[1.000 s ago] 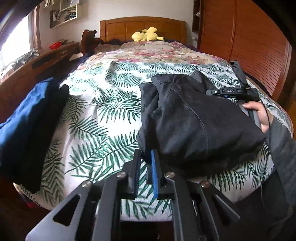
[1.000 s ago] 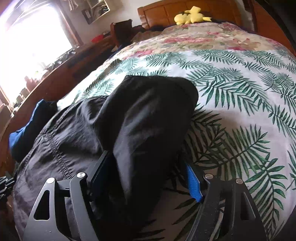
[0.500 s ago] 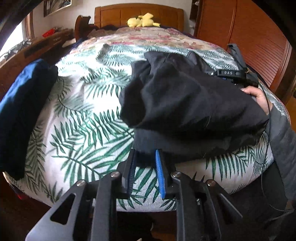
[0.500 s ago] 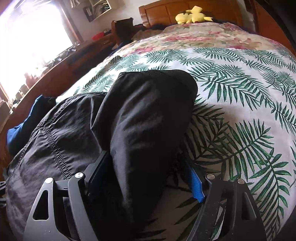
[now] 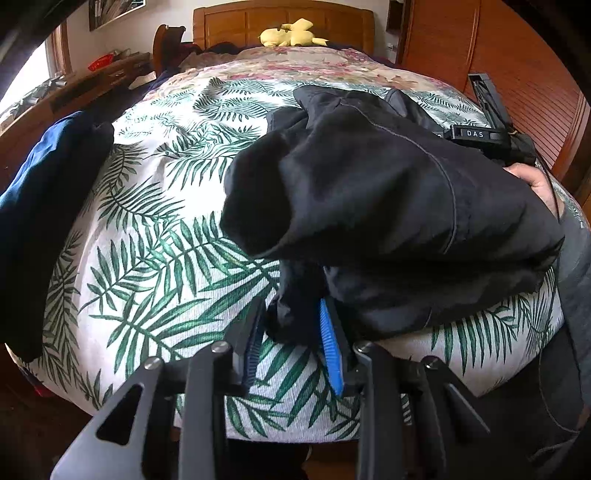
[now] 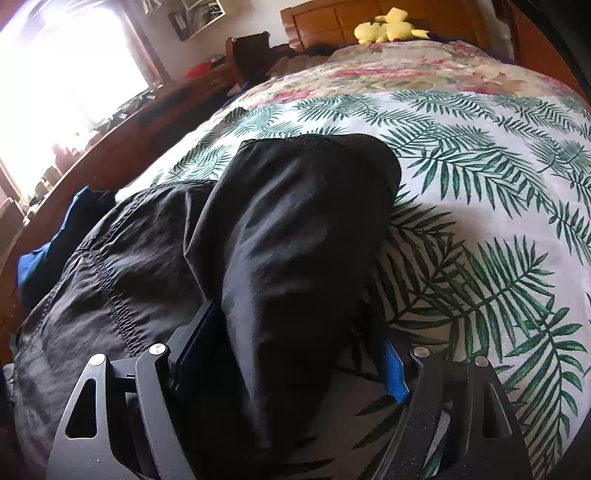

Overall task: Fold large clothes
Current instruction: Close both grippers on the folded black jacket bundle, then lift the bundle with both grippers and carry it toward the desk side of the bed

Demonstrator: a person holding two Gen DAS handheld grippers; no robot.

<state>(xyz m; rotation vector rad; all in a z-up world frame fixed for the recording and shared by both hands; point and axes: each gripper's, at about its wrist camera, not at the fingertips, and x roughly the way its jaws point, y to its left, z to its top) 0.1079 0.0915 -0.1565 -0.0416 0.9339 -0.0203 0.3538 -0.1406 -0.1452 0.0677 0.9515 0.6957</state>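
Crumpled black fabric garment [image 5: 388, 206] heaped mid-right of left wrist frame on bed with white, green-palm-leaf bedspread [image 5: 159, 236], near the bed's front edge. Left gripper [image 5: 291, 343] low centre, jaws opening, blue-padded fingers [image 5: 330, 350] apart with a hanging fold of the garment between them, contact with pads unclear; right gripper [image 6: 295, 354] bottom centre of right wrist frame, fingers wide apart astride a thick ridge of the same garment, whether pressing cannot be told. Blue and dark cloth pile [image 5: 44, 199] at left edge, yellow plush toy [image 5: 291, 33] top centre by wooden headboard [image 5: 280, 18], bare hand [image 5: 535, 184] at right edge beside garment.
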